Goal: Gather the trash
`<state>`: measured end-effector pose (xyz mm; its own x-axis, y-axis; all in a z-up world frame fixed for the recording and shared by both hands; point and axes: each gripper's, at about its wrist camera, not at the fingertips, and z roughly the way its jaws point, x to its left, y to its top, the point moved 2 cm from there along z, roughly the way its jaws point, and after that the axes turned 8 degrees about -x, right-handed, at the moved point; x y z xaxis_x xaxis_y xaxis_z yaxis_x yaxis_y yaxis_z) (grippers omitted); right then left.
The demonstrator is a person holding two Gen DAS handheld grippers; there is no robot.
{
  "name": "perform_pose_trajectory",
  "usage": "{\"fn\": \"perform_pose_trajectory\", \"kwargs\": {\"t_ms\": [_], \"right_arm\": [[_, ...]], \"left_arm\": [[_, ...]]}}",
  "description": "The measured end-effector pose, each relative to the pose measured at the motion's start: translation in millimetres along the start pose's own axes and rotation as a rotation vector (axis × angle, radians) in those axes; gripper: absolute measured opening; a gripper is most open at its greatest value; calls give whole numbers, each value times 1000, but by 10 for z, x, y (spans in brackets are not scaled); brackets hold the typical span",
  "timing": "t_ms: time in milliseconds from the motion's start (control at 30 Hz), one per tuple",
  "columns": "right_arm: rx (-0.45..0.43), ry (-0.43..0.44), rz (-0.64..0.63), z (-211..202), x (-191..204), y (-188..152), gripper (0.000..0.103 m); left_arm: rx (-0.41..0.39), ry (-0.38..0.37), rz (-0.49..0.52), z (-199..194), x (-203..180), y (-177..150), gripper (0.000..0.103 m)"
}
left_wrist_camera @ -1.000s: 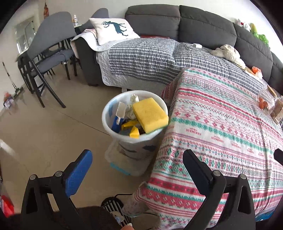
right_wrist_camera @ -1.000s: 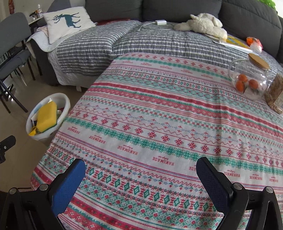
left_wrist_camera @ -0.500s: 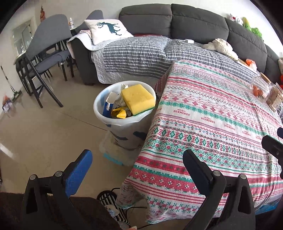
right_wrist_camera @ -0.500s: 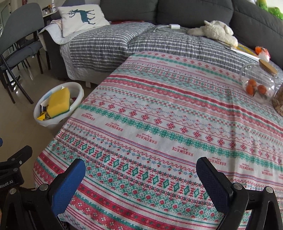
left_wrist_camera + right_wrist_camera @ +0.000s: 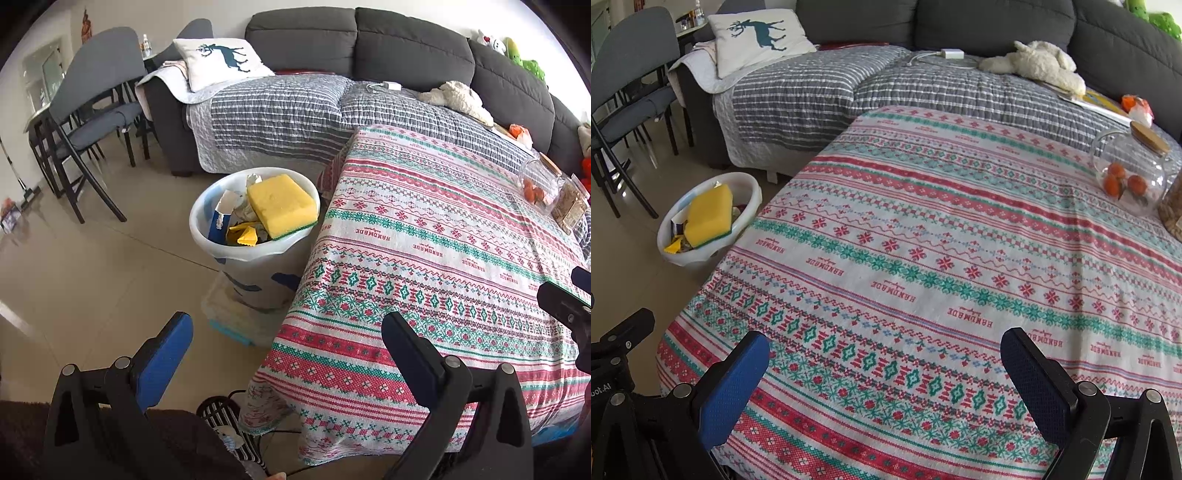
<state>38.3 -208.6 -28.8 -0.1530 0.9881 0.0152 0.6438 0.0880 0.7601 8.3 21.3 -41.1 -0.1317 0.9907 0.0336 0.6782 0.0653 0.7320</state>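
We hold both the left tongs (image 5: 286, 334) and right tongs (image 5: 884, 350) wide and empty above the desk's patterned red-and-green cloth (image 5: 923, 258), the white plastic trash bin (image 5: 255, 254), topped by a yellow sponge (image 5: 282, 205), beside its corner.

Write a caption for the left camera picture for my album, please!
A white bin full of trash with a yellow sponge on top sits beside the table.
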Motion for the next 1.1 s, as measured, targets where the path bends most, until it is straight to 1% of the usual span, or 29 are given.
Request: {"fn": "perform_pose_trajectory", "kwargs": {"t_ms": [400, 1100], "right_arm": [[-9, -16, 28, -5, -75, 38, 102], [-18, -18, 51, -35, -149, 69, 103]], "left_arm": [[7, -9, 1, 21, -10, 5, 103], [18, -17, -5, 46, -14, 10, 103]]}}
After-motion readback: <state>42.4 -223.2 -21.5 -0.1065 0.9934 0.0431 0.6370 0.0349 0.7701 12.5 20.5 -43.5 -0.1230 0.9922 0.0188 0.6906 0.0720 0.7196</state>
